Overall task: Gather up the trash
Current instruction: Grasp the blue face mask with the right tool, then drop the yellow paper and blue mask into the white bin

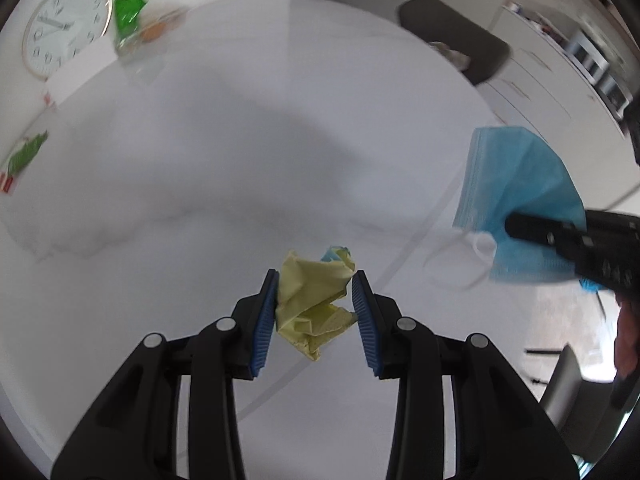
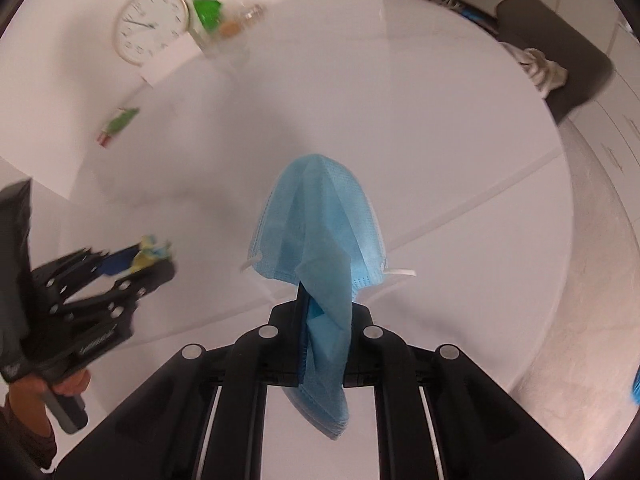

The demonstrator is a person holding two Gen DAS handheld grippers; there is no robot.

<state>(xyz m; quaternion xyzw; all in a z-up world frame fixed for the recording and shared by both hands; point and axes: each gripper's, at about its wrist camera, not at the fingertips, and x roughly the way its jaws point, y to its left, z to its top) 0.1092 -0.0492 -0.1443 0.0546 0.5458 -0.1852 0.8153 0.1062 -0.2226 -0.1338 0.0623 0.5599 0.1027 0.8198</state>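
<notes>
Left claw (image 1: pixel 314 306): blue pads pressed against a crumpled yellow paper wad (image 1: pixel 314 300) from both sides, a bit of pale blue showing at its top; wad is held clear above the white round surface (image 1: pixel 240 140). Right claw (image 2: pixel 326 320): clamped tight on a blue face mask (image 2: pixel 320 224), the fabric bunched between the fingers, most of it fanning out ahead of the tips and a fold hanging down behind them; a white ear loop (image 2: pixel 400 272) sticks out at the side. In the left wrist view my right claw with the mask sits off toward the right edge of the surface; in the right wrist view my left claw, paper in it, sits toward the left edge. Far left edge of the surface: a round white wall clock (image 1: pixel 66 26) lying or leaning there, cannot tell which, with a green wrapper (image 1: pixel 128 16) in a clear bag just beside it. Nearer along the left edge, a small green and red wrapper (image 1: pixel 22 158) lies flat. Beyond the far right edge, a dark chair back (image 1: pixel 456 36). Both views blurred.
</notes>
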